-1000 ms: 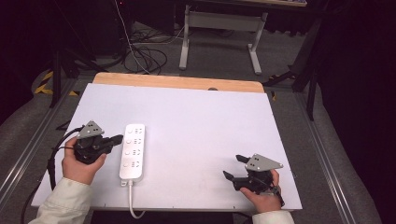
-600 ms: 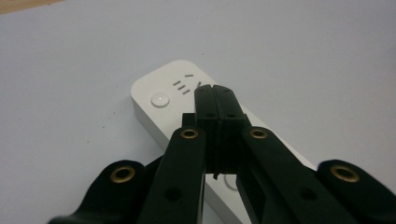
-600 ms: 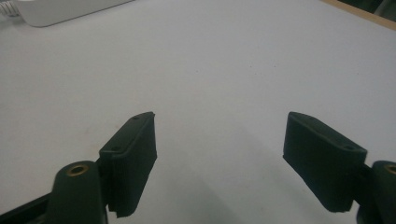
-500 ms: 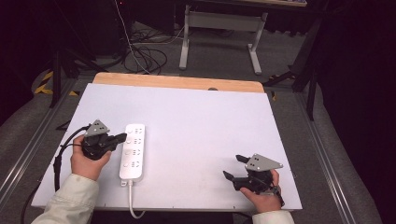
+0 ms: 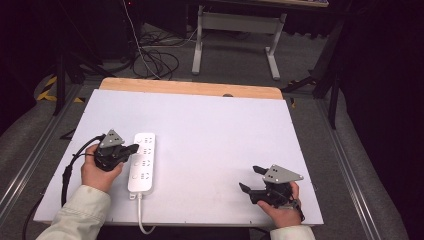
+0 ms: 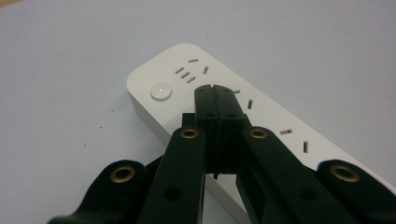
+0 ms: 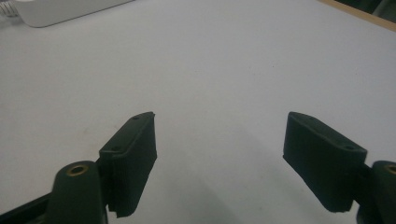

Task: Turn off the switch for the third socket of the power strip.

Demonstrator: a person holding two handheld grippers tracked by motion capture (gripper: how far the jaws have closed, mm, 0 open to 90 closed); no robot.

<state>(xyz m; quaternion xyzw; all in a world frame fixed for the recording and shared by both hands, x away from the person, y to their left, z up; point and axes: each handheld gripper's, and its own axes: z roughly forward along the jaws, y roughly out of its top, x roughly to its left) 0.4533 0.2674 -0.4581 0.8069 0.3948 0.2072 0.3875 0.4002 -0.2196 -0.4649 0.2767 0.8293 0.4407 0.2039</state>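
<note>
closed left tongs (image 6: 215,89) over white power strip (image 6: 261,121)

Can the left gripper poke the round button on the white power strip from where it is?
Probably yes: the left gripper, jaws shut, hovers over the power strip beside the round button, with nothing between them.

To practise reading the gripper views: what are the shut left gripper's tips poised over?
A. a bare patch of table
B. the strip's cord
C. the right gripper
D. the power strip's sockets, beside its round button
D: the left gripper tips sit over the power strip sockets, next to its button.
</note>
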